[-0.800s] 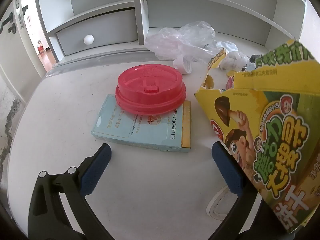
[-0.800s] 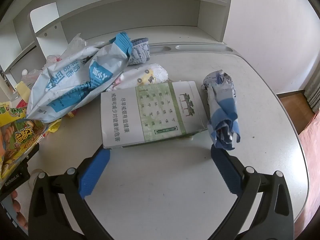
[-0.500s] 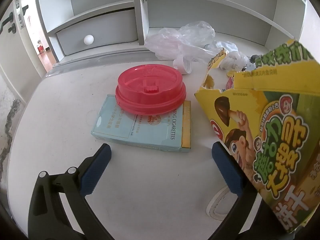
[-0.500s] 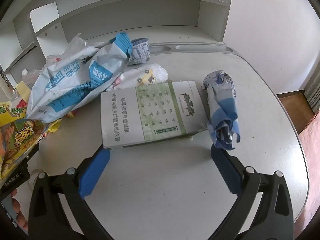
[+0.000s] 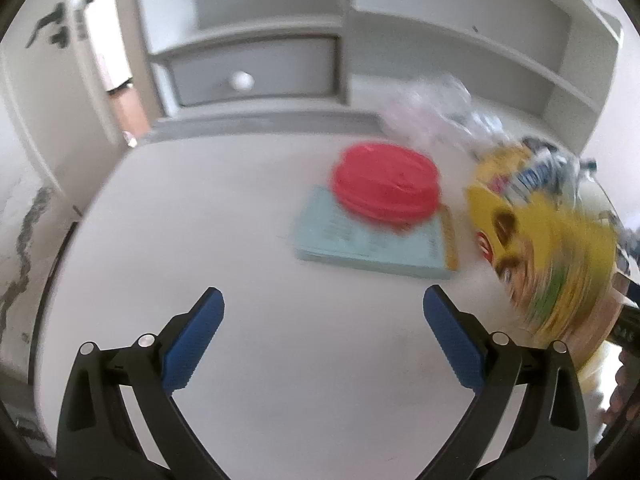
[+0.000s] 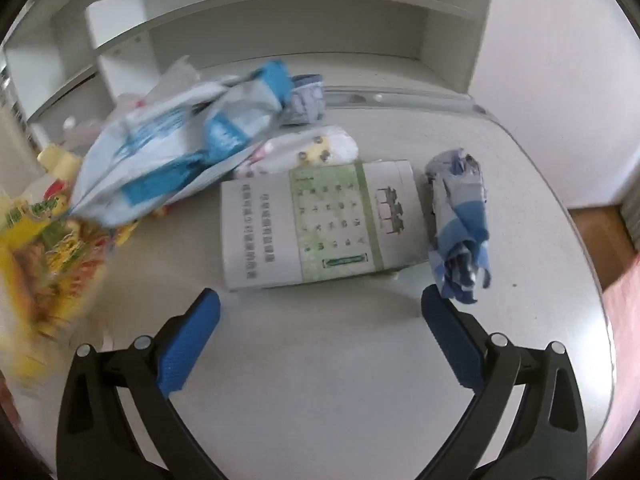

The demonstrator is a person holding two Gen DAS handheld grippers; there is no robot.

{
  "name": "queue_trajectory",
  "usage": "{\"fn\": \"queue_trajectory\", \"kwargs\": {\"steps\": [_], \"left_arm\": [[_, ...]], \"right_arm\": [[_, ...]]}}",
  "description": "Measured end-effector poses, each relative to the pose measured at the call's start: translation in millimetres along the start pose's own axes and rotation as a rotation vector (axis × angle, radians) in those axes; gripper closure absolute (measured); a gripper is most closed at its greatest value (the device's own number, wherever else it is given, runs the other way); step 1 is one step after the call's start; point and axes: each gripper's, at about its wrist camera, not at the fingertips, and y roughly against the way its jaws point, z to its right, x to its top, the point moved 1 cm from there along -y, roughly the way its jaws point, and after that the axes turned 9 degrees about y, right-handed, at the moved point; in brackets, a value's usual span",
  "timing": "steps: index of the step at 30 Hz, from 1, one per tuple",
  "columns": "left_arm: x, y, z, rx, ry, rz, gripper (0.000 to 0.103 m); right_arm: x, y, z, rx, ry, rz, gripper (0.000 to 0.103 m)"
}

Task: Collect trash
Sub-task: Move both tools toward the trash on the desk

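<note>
In the left wrist view a red plastic lid [image 5: 386, 186] rests on a pale blue flat carton [image 5: 372, 240], with a yellow snack box [image 5: 548, 248] to the right, blurred. My left gripper [image 5: 323, 304] hangs open over bare desk in front of them, nothing between its fingers. In the right wrist view a white and green flat carton [image 6: 320, 224] lies ahead of my open right gripper [image 6: 320, 304]. A crumpled blue and white wrapper [image 6: 460, 224] sits just beyond its right finger. A white and blue bag [image 6: 180, 152] lies at left beside the yellow snack box [image 6: 44, 252].
A clear plastic bag [image 5: 432, 116] lies at the back of the white desk [image 5: 200, 220]. Shelves and a grey drawer [image 5: 256, 72] rise behind. A small patterned packet [image 6: 316, 148] sits behind the green carton. The desk's rounded edge [image 6: 592, 280] drops to the floor at right.
Both views have swung. In the left wrist view the lid, carton and snack box have shifted right and farther off. The right wrist view has pulled back slightly. Both grippers stay open.
</note>
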Motion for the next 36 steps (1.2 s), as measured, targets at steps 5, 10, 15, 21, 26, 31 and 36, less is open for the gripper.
{"fn": "queue_trajectory", "kwargs": {"steps": [5,10,15,21,26,31,36], "left_arm": [[10,18,-21,0.010,0.026,0.040,0.006],[10,35,-29,0.012,0.034,0.069,0.006],[6,43,-25,0.015,0.020,0.077,0.006],[3,46,-21,0.024,0.021,0.067,0.006],[1,49,-18,0.032,0.009,0.068,0.006],[-1,52,-12,0.040,-0.007,0.075,0.006],[-2,53,-10,0.041,-0.011,0.072,0.006]], "right_arm": [[0,51,-6,-0.015,0.022,0.200,0.006],[2,78,3,0.045,0.004,0.294,0.006],[-3,81,6,0.079,-0.008,0.298,0.006],[-11,74,11,0.082,-0.009,0.274,0.006],[-17,72,23,0.079,-0.045,0.259,0.006],[-21,67,27,0.100,-0.057,0.242,0.006],[-21,65,28,0.110,-0.060,0.241,0.006]]}}
